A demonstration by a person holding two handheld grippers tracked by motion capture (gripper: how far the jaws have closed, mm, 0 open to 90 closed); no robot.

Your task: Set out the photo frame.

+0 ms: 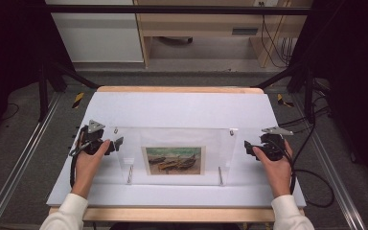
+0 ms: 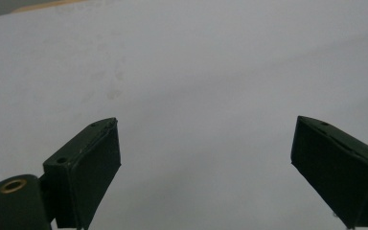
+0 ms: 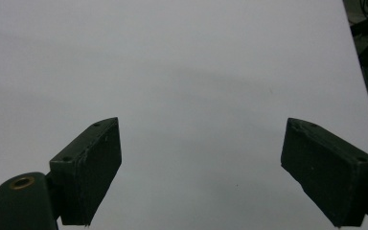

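Your left gripper (image 1: pixel 117 143) sits at centre left of the high view with its jaws spread and nothing between them, just off the left edge of the clear acrylic frame (image 1: pixel 172 149); your right gripper (image 1: pixel 247 146) mirrors it at centre right, jaws equally parted and empty, a little farther from the frame's right edge. Each gripper view shows two black jaws wide apart over bare white table cover (image 1: pixel 182 108). The frame lies in the middle of the picture between your two grippers, its long axis running left to right, so each short end faces one gripper; the left one looks slightly nearer. Count one frame, one boat picture (image 1: pixel 175 160) inside it, two metal legs (image 1: pixel 130 174) visible along its lower edge, two small fasteners (image 1: pixel 115 130) at its upper corners, and two grippers.
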